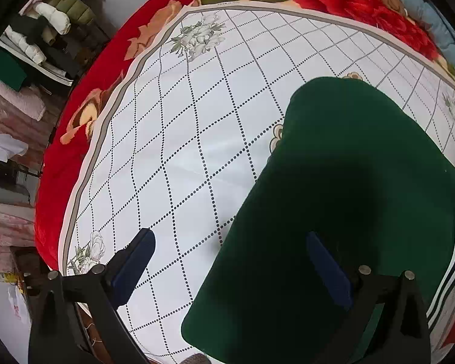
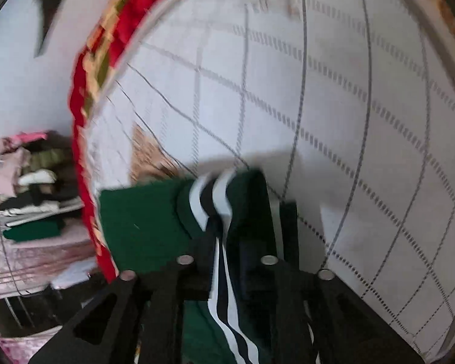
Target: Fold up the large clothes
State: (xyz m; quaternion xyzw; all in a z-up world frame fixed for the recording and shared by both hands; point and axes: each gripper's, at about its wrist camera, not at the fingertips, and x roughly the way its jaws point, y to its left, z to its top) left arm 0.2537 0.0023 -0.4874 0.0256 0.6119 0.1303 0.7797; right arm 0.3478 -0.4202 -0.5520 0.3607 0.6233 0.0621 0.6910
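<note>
The right claw points steeply down with its black fingers close together, pinching a bunched fold of a dark green fabric garment with white and black side stripes. The striped band runs up between the fingers and curls over their tips. This view is blurred, so finer detail of the grip cannot be made out.

The left claw hangs open above the bed, its two blue-padded fingers spread wide with nothing between them. One pad is over bare bedcover; the other is over the green garment, and whether it touches the cloth cannot be told.

The garment lies flat as a rounded folded slab on a white bedcover with a dotted diamond grid and pale flower prints. It sits toward the near right part of the cover, its striped edge along the right side.

A grey band borders the cover, and beneath it a red plush blanket with large flower patterns shows around the edges.

Beyond the bed's left edge stands a stack of folded clothes in white, olive, black and pink.
</note>
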